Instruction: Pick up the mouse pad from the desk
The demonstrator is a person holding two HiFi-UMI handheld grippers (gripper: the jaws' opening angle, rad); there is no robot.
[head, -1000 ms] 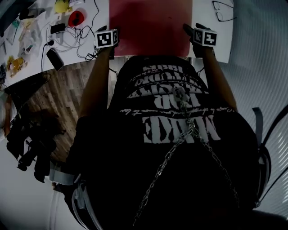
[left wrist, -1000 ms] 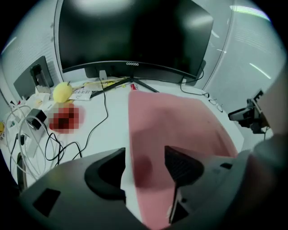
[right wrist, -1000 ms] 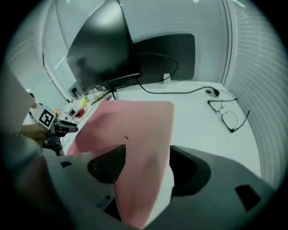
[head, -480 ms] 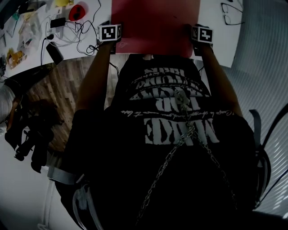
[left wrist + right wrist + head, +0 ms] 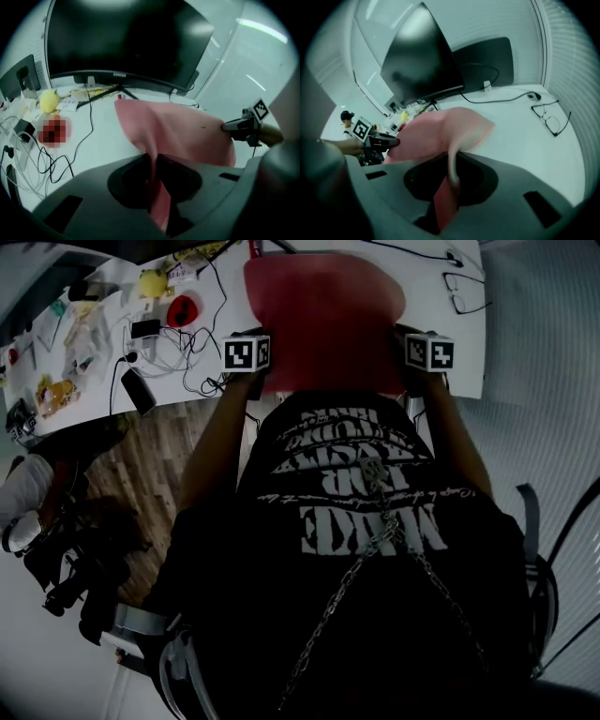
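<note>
Both tongs clamped on the red mouse pad, its near edge lifted off the surface.

My left tongs (image 5: 154, 164) and right tongs (image 5: 451, 165) have just been closing, and each now pinches a near corner of the red mouse pad (image 5: 323, 324), jaws narrow with the sheet pressed between them. The pad bows between the 2 grips above the white surface (image 5: 469, 352). Each gripper carries a cube of black-and-white square markers. The curved monitor (image 5: 126, 42) has a small bezel logo I can't read. The white lettering on the shirt (image 5: 366, 512) is upside down and illegible to me. Eyeglasses (image 5: 551, 119) lie to the pad's right.
</note>
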